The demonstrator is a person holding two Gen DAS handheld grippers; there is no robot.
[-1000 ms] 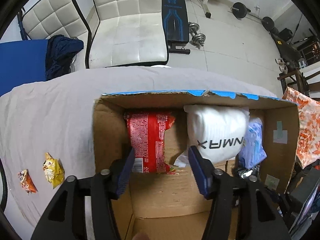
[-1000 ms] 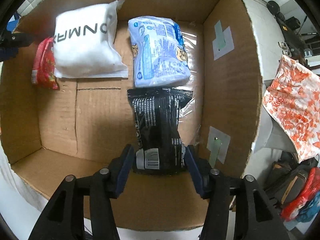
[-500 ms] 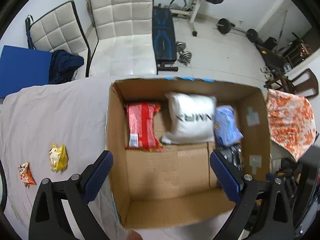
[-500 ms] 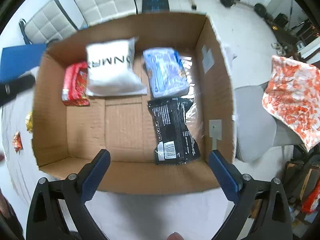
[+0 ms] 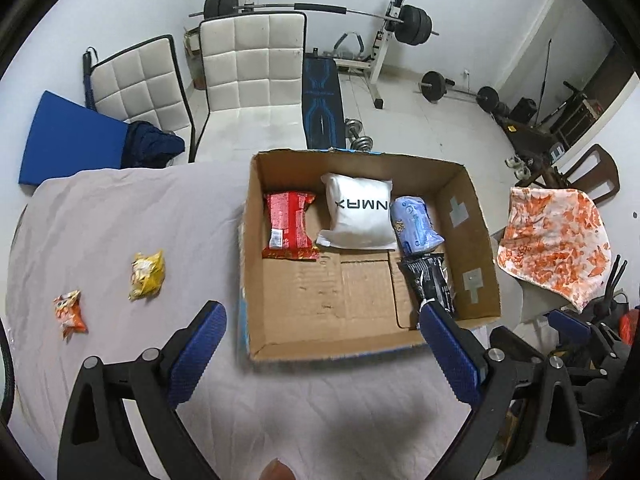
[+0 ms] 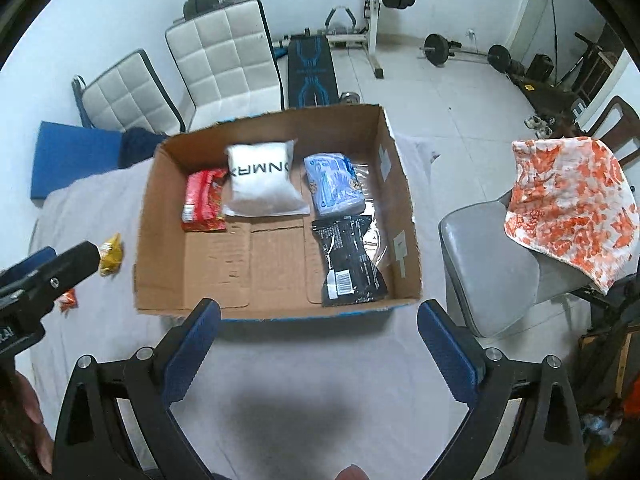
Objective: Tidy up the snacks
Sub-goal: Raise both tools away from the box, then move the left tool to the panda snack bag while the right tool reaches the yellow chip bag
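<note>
Both claws are spread wide and holding nothing: left gripper [image 5: 322, 354] and right gripper [image 6: 318, 342] hang over the bare near edge of the table [image 5: 100, 216]. Cardboard box [image 5: 256, 256] holds the red pack [image 5: 289, 226], white pack [image 5: 360, 212], blue pack [image 5: 414, 224] and black pack [image 5: 430, 282]. Yellow snack [image 5: 147, 275] and orange snack [image 5: 70, 312] lie near the table's left edge, well apart from the box.
</note>
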